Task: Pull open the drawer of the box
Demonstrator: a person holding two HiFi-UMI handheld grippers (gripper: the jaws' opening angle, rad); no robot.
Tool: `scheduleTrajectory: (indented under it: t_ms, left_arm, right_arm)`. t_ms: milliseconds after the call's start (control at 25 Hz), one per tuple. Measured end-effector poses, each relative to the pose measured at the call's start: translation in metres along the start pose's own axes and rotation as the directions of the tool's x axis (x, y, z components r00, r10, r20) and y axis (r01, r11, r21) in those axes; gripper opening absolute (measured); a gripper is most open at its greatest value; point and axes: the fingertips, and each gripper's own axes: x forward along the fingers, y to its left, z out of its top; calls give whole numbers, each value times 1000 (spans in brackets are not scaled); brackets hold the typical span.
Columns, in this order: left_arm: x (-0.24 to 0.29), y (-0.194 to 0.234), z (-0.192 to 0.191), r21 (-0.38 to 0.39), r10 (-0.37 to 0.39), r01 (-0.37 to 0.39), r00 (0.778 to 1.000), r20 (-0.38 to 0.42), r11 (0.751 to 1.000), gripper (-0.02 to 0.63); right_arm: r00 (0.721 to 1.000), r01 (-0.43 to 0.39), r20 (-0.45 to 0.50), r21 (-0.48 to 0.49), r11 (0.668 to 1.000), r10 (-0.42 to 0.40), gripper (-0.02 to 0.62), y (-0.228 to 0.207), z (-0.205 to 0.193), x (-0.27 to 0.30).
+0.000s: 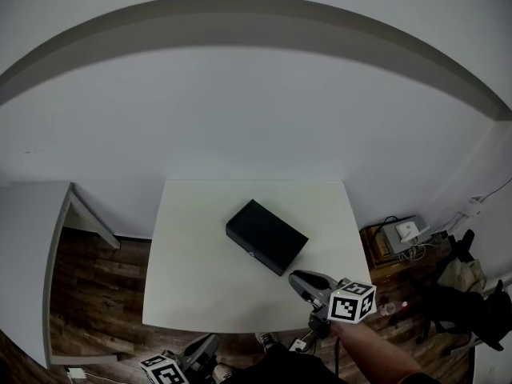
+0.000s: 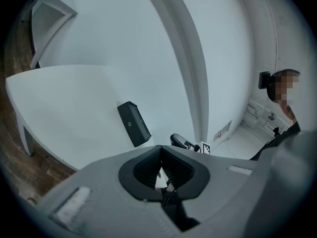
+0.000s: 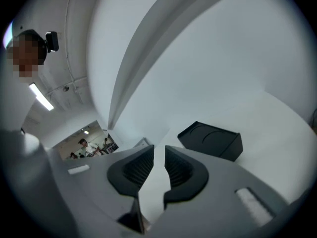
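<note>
Black rectangular box [image 1: 266, 237] lies askew near the middle of the white surface [image 1: 192, 286]. The small round emblem [image 2: 130, 123] on its front face is too small to read. Right tongs [image 1: 302, 282] hover over the surface's near edge, just beside the box's near corner, jaws parted by a narrow gap and empty. Left tongs [image 1: 210, 346] hang below that edge, jaws pressed together on nothing.

Black box [image 1: 266, 236] sits angled on the white bench [image 1: 192, 286], right gripper [image 1: 300, 282] near its front corner, left gripper [image 1: 204, 349] low, off the bench's near edge.
</note>
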Motion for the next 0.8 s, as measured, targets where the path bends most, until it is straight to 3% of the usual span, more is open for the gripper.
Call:
scheduleTrajectory:
  t_ms: [80, 160, 360, 560, 800]
  left_arm:
    - [4, 1, 1, -4, 9, -9, 1000, 7, 1000, 6]
    - [8, 2, 3, -6, 22, -22, 1000, 12, 1000, 6]
    - [16, 8, 7, -9, 60, -60, 998, 23, 998, 6]
    - [24, 12, 6, -19, 97, -97, 995, 34, 995, 6]
    - [36, 19, 3, -24, 137, -136, 990, 37, 990, 6]
  right_arm:
    - [998, 43, -38, -112, 993, -47, 74, -21, 9, 10]
    - [989, 91, -90, -249, 964, -116, 74, -47, 16, 20]
    - [923, 148, -235, -514, 845, -305, 81, -123, 25, 51]
    - [867, 91, -367, -547, 832, -336, 110, -166, 30, 86]
    - [820, 9, -493, -495, 869, -289, 101, -189, 24, 117]
